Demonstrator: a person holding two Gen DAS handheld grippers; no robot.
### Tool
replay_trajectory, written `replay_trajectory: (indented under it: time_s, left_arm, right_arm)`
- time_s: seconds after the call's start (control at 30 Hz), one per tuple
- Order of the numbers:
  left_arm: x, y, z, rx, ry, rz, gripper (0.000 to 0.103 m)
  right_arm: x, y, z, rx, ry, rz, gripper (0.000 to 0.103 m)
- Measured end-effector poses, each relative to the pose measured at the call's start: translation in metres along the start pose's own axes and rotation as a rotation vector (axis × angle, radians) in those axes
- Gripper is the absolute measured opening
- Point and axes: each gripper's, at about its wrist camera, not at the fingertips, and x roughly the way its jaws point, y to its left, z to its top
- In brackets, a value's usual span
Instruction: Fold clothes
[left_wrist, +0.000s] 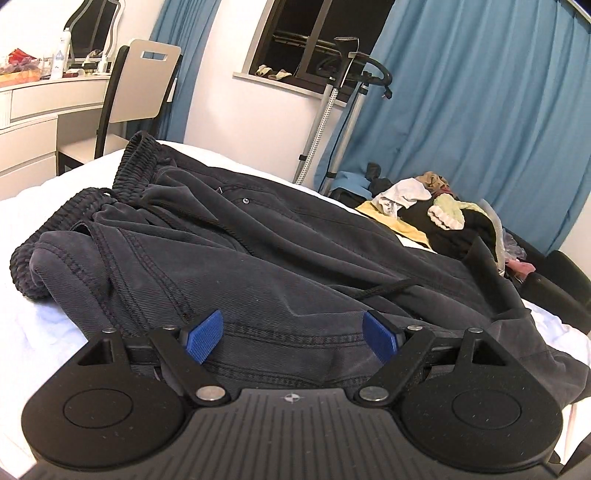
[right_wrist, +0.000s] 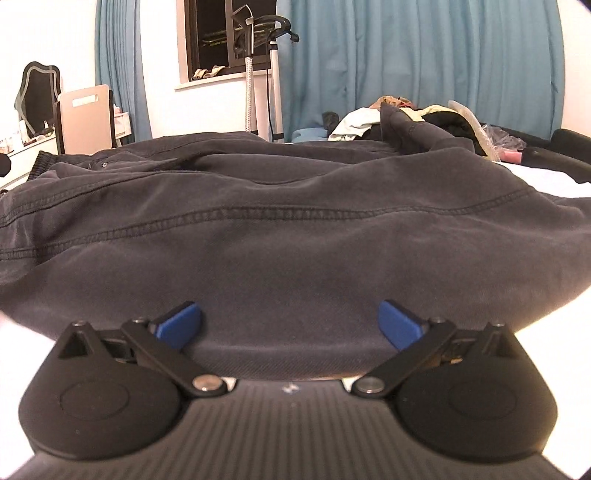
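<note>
Dark grey pants (left_wrist: 258, 251), rumpled, lying flat on white bed (left_wrist: 22, 325).

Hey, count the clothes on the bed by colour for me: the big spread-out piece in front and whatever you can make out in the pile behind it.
Dark grey: 1, the trousers
White: 1
Yellow: 1
Pale green: 1
Black: 1
Tan: 1
Total: 6 visible; the pile may hide more.

Both wrist views low and close over dark grey cotton trousers (left_wrist: 258, 258) (right_wrist: 295, 229), facing blue pleated curtains (left_wrist: 480, 110) (right_wrist: 424, 62).
</note>
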Motion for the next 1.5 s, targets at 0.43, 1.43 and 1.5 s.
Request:
replay_trajectory:
  time_s: [0.43,1.43,1.5]
  left_arm:
    - [0.001,-0.005,0.004,0.012,0.007,-0.016,0.087]
    - [-0.006,0.032,0.012,-0.197,0.022,0.001,0.090]
    - [-0.006,0.048,0.014,-0.290,0.034,0.005,0.091]
  right_arm:
    - [0.001,-0.006,-0.001,0.044,-0.003,0.032,0.103]
    - [-0.002,-0.003,-0.003,0.046,-0.005,0.029,0.103]
    - [-0.002,-0.003,-0.002,0.047,-0.006,0.029,0.103]
